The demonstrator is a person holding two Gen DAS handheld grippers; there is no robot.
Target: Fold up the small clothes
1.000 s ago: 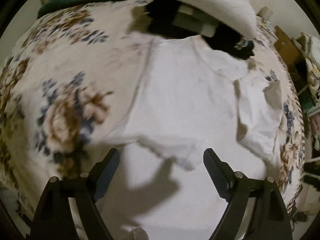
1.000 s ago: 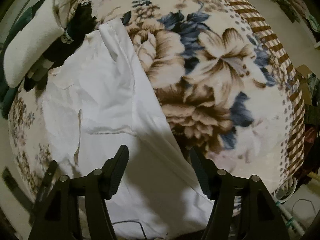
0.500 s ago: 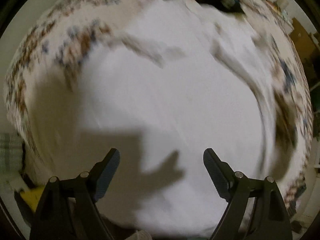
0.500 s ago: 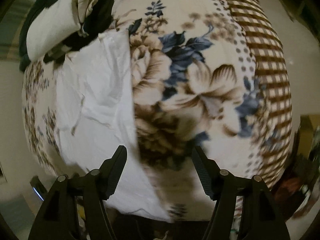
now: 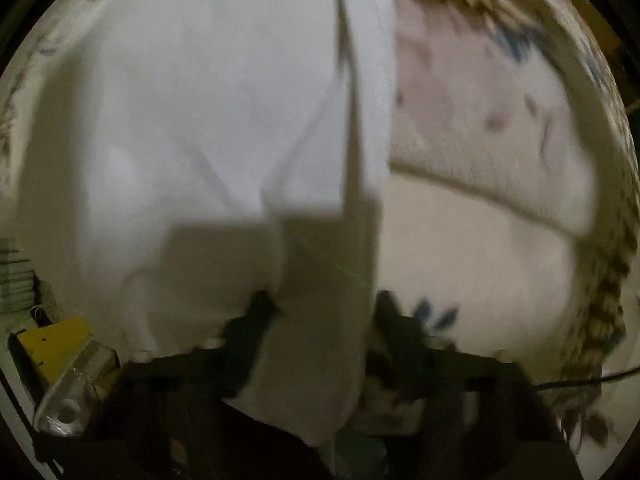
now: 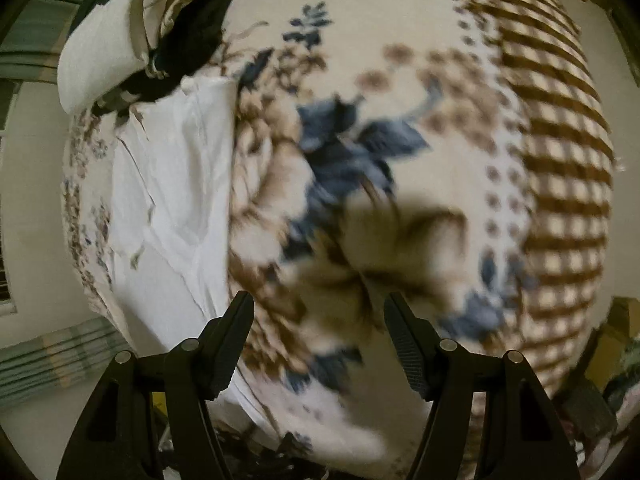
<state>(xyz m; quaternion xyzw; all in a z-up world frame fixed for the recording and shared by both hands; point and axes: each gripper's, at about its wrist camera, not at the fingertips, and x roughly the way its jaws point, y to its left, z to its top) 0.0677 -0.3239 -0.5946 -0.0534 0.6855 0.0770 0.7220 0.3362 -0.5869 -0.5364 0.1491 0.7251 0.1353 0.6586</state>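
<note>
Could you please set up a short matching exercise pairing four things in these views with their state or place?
Things:
1. white garment
2. right gripper
3. floral blanket
4. pile of clothes

States or places:
a. open, over the flower print
b. heaped at the far end of the garment
c. spread out under everything
d. lying flat along the blanket's left side

Pairs: 1-d, 2-a, 3-c, 4-b
</note>
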